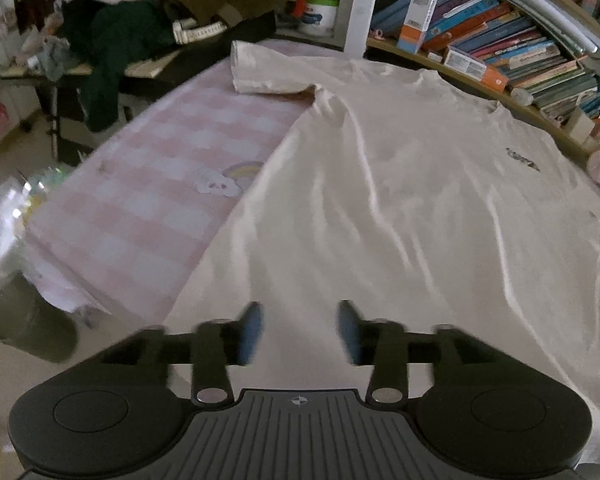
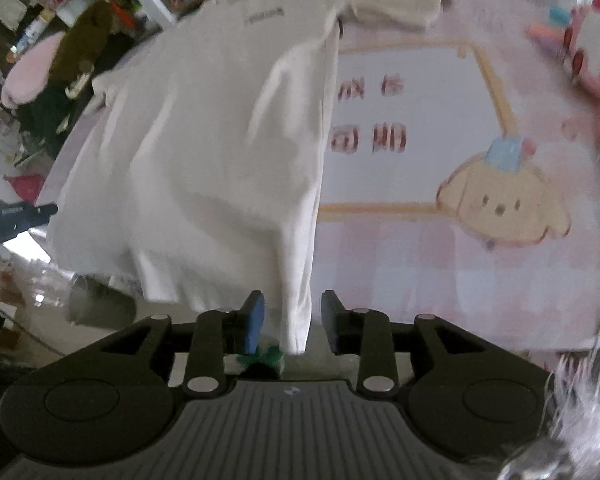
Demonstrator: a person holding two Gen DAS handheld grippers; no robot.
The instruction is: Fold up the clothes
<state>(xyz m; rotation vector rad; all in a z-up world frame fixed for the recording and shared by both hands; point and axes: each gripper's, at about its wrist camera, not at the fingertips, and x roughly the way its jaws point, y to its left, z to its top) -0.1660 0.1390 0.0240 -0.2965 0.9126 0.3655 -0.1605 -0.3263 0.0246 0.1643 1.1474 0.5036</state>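
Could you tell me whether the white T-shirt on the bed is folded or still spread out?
Spread out: the T-shirt lies flat, both sleeves extended, no fold visible.

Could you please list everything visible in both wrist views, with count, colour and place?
T-shirt: one, cream-white, spread flat on the bed, hem hanging over the near edge.
Bedsheet: one, pink check with cartoon prints, under the shirt.
Books: many, mixed colours, shelf behind the bed.
Dark clothes: a pile, green and black, on the desk at left.
Bin: one, grey-green, floor beside the bed.
Left tongs: open above the hem, nothing between.
Right tongs: open, hem corner hanging between the pads.
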